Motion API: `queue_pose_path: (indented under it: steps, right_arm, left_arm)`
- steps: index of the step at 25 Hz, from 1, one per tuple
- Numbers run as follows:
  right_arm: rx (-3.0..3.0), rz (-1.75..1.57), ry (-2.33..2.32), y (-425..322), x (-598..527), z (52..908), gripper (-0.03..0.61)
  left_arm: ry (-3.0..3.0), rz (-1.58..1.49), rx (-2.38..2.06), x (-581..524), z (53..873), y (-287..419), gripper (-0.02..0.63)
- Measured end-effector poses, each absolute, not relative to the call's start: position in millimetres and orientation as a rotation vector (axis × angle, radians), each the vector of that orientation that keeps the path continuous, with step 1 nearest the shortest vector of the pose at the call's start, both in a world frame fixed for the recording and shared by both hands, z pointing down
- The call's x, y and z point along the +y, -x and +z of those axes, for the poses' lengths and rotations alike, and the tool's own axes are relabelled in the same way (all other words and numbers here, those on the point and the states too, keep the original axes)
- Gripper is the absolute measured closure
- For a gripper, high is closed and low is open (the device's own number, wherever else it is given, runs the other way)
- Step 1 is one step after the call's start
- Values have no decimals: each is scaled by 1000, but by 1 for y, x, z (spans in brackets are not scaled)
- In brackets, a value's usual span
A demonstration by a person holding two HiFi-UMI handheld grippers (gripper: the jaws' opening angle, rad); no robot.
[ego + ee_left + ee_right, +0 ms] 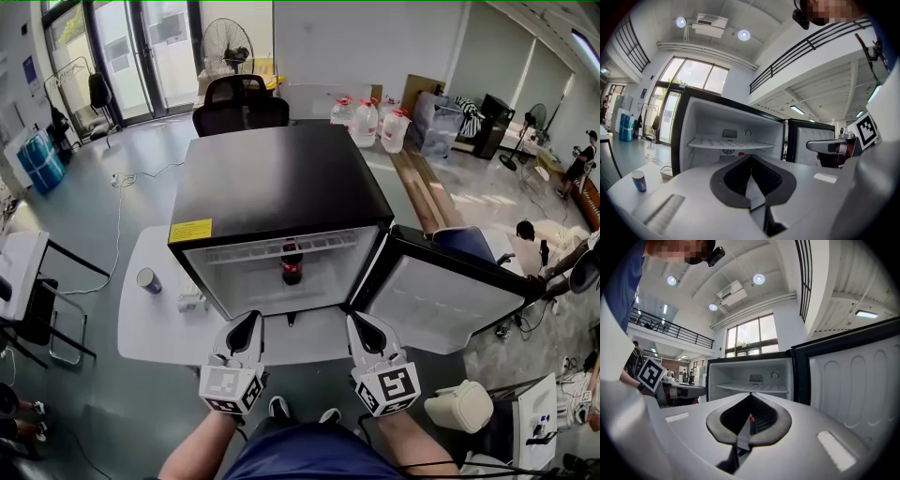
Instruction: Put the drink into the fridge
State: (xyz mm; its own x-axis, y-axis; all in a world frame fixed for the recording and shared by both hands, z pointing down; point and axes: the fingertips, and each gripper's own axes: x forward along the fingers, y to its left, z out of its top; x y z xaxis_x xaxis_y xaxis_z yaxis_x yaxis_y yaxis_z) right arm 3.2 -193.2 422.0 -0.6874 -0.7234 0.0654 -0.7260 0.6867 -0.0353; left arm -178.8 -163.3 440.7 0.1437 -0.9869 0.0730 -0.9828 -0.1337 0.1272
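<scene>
A dark cola bottle (292,263) with a red label stands upright inside the open black mini fridge (281,192), in the middle under the white shelf. Both grippers hover side by side over the white table (155,328) just in front of the opening, pointing at it. My left gripper (250,321) is shut with nothing in it, its tips (751,157) meeting. My right gripper (359,322) is likewise shut and empty (750,395). Only a red bit of the bottle (751,417) peeks through behind its jaws. Neither gripper touches the bottle.
The fridge door (441,295) hangs open to the right, close to my right gripper. A paper cup (148,279) and a small clear container (190,302) stand on the table left of the fridge. An office chair (240,103) and water jugs (367,120) are behind.
</scene>
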Motion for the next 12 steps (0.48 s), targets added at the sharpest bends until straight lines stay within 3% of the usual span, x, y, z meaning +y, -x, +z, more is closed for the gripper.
queue_pose_path:
  steps: [12]
  right_arm:
    - [-2833, 73, -1213, 2, -195, 418, 572]
  left_arm:
    - [-2246, -29, -1953, -169, 450, 183, 609]
